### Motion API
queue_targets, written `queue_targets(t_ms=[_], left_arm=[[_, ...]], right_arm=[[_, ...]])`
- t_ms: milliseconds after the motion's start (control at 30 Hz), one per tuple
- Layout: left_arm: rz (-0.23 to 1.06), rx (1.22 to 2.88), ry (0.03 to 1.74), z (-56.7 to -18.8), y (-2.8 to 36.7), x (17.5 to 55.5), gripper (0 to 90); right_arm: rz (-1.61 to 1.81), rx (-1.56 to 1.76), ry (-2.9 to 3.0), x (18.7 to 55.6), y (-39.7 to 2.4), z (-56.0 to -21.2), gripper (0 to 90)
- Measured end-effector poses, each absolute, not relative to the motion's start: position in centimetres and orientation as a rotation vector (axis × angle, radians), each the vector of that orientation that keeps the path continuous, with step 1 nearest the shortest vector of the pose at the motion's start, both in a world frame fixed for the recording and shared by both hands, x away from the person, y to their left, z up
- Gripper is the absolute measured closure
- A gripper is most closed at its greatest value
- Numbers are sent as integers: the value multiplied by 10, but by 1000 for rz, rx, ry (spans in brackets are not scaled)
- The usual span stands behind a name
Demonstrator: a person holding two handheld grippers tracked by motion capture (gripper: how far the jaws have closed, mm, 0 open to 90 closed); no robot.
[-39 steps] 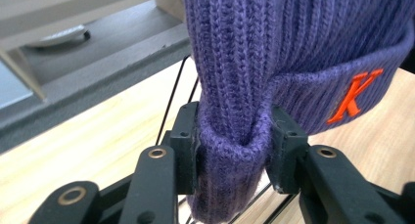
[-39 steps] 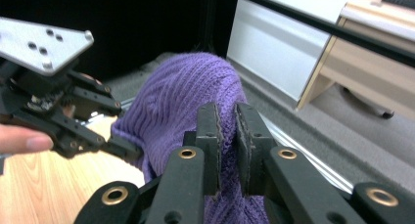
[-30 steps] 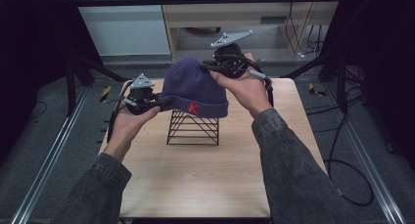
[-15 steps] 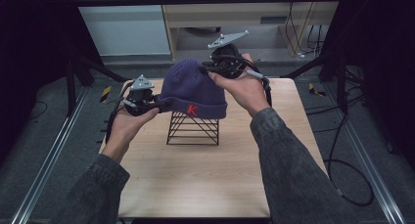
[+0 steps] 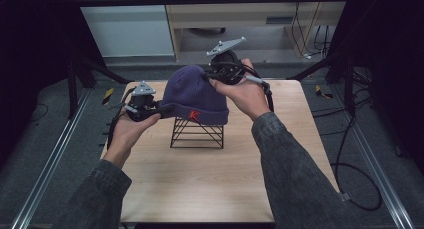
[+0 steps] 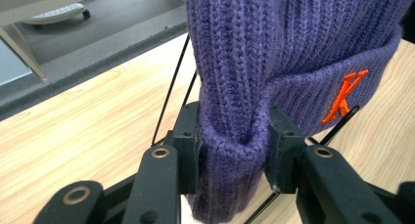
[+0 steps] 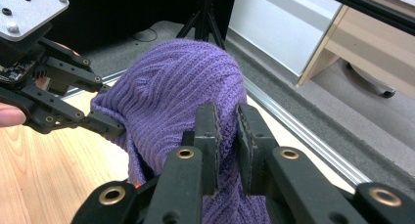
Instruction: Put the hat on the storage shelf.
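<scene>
Hat: a purple ribbed knit beanie (image 5: 194,96) with an orange letter K (image 5: 194,115) on its folded cuff; it sits over the top of a black wire stand (image 5: 197,133), a little beyond the middle of the table, toward 12 o'clock.
Cuff: in the left gripper view the folded cuff (image 6: 235,150) is bunched into a thick roll between the two black jaws.
Left gripper (image 5: 161,109): it is at 9 o'clock of the hat, its jaws pressed on the cuff edge from both sides, pinching the knit.
Right gripper (image 5: 210,77): it is at about 1 o'clock of the hat, near the crown; in the right gripper view its jaws stand nearly together with a fold of the purple knit (image 7: 226,136) squeezed between them.
Hands: the left hand (image 5: 131,130) and the right hand (image 5: 246,95) each hold one gripper; grey sleeves come in from 6 o'clock.
Stand: thin black wires, resting on the wood under the hat.
Table: a light wooden table top (image 5: 210,184), with grey floor around it.
</scene>
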State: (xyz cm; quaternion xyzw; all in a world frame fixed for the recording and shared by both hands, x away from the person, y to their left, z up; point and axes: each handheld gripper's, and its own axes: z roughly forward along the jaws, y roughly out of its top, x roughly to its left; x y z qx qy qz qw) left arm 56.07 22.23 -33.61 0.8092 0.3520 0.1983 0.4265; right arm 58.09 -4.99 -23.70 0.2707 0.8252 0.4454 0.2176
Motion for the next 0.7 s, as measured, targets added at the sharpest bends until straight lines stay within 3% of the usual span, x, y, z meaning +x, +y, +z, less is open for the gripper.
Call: queue_targets(t_ms=[700], left_arm=[[451,2074,893,-367,226,558,633]], right_arm=[[1180,739,2365,581,-40,-265,809]])
